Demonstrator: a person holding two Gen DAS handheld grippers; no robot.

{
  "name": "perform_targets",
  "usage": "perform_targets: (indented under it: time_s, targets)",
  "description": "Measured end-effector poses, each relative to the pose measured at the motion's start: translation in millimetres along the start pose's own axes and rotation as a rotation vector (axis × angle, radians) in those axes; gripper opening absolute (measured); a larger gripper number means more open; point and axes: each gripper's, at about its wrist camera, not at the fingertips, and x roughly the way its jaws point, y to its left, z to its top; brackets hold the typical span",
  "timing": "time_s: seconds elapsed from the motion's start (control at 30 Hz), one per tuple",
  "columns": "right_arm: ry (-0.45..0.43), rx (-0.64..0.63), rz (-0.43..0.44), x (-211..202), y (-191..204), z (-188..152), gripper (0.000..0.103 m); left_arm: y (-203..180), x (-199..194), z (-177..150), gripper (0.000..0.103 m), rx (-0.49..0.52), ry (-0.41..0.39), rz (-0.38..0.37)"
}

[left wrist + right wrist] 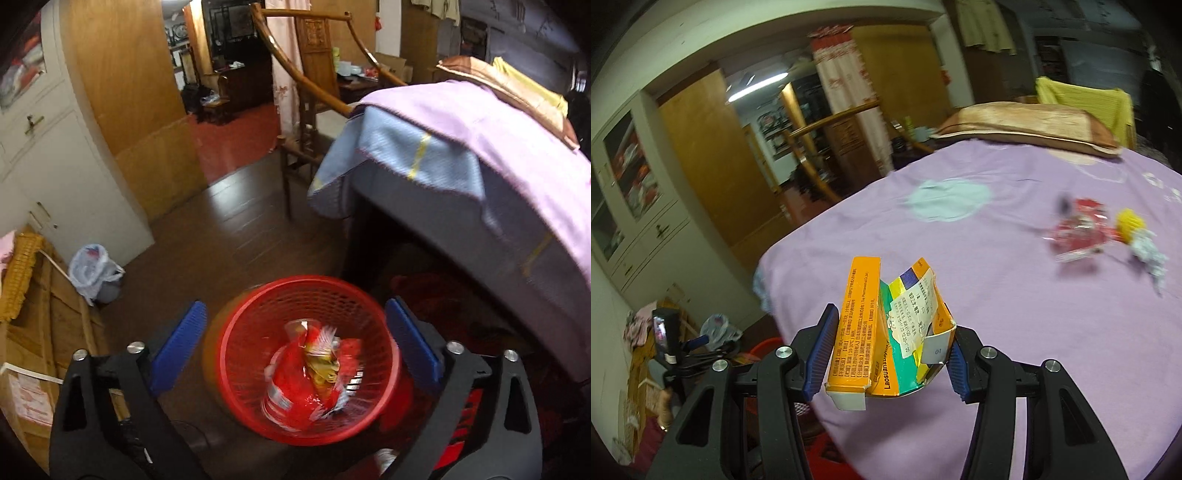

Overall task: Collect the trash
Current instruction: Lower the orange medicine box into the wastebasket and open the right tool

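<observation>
Left wrist view: the left gripper (295,347) hangs released above the red mesh plastic basket (236,354), crumpled wrappers (314,373) inside. The overhanging lilac bedsheet (480,155) crowds its right side.

Right wrist view: the right gripper (886,354) clenches a crushed orange cardboard box (882,332) over the bed; it could slip out sideways. Red, yellow and white wrappers (1100,232) lie beyond.
</observation>
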Motion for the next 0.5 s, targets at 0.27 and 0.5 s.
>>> perform_targets:
  time_s: [0.27, 0.5]
  targets:
    - [0.118, -0.144, 0.132, 50.5, 99.7, -7.7, 0.053, 36.1, -3.1, -6.3, 0.096, -0.032, -0.052, 0.083]
    - [0.259, -0.261, 0.249, 105.3, 186.0, -26.9, 0.054, 70.4, -6.7, -7.1, 0.096, -0.079, -0.086, 0.123]
